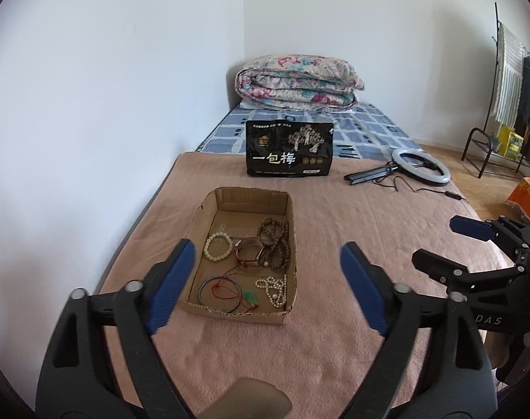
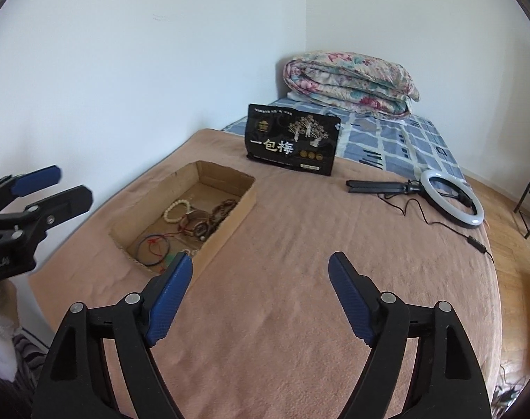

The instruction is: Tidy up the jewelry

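Observation:
A shallow cardboard tray [image 1: 289, 209] lies on a pink blanket [image 1: 334, 230] and holds the jewelry: a cream bead bracelet [image 1: 218, 246], a brown watch [image 1: 249, 252], dark wooden beads [image 1: 277, 241], a thin blue bangle [image 1: 218, 294] with red string and a green pendant [image 1: 251, 297], and a pearl strand [image 1: 273, 288]. The tray also shows in the right wrist view [image 2: 230, 216]. My left gripper [image 1: 268, 255] is open and empty, hovering just in front of the tray. My right gripper [image 2: 259, 269] is open and empty, to the right of the tray over bare blanket.
A black snack bag [image 1: 289, 148] stands behind the tray. A ring light [image 1: 422, 166] with stand and cable lies at the right. A folded floral quilt [image 1: 296, 82] sits at the far end. A white wall runs along the left; a clothes rack [image 1: 509, 104] stands far right.

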`<control>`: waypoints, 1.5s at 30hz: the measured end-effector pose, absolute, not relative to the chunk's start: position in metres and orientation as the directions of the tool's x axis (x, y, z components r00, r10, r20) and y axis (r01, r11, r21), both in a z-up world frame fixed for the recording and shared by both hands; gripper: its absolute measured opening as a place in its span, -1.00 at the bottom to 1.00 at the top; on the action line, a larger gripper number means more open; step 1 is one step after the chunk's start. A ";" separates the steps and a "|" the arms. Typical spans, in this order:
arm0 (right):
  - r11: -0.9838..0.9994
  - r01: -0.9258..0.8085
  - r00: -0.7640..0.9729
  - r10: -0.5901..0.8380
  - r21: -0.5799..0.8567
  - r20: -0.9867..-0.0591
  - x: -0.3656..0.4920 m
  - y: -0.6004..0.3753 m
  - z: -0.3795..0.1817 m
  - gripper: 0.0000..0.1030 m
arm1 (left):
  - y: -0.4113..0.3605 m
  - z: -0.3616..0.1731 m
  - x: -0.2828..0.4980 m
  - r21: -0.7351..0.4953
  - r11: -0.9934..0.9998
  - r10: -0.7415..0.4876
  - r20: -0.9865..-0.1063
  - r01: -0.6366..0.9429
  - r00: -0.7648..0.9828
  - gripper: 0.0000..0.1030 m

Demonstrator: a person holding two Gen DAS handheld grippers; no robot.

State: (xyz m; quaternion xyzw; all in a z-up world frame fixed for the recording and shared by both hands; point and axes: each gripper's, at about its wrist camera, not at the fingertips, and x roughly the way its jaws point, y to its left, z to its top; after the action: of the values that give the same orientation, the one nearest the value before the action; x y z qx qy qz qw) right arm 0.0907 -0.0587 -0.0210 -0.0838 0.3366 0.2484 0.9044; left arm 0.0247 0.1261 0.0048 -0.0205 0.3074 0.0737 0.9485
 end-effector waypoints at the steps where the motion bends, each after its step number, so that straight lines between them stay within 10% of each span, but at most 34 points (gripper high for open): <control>1: 0.867 -0.497 0.652 0.385 0.014 -0.653 0.092 -0.060 -0.023 0.56 | 0.125 0.005 0.024 0.007 0.987 0.133 -0.582 -0.158 0.802 0.82; 45: 0.892 -0.450 0.660 0.300 -0.043 -0.689 0.104 -0.060 -0.043 0.57 | 0.119 -0.002 0.034 0.034 0.983 0.165 -0.580 -0.178 0.798 0.97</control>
State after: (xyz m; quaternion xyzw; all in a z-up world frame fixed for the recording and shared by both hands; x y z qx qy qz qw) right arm 0.1039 -0.0602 -0.0434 -0.1055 0.3565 0.2073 0.9049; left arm 0.0339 0.1192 -0.0016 -0.0111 0.3047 0.0905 0.9481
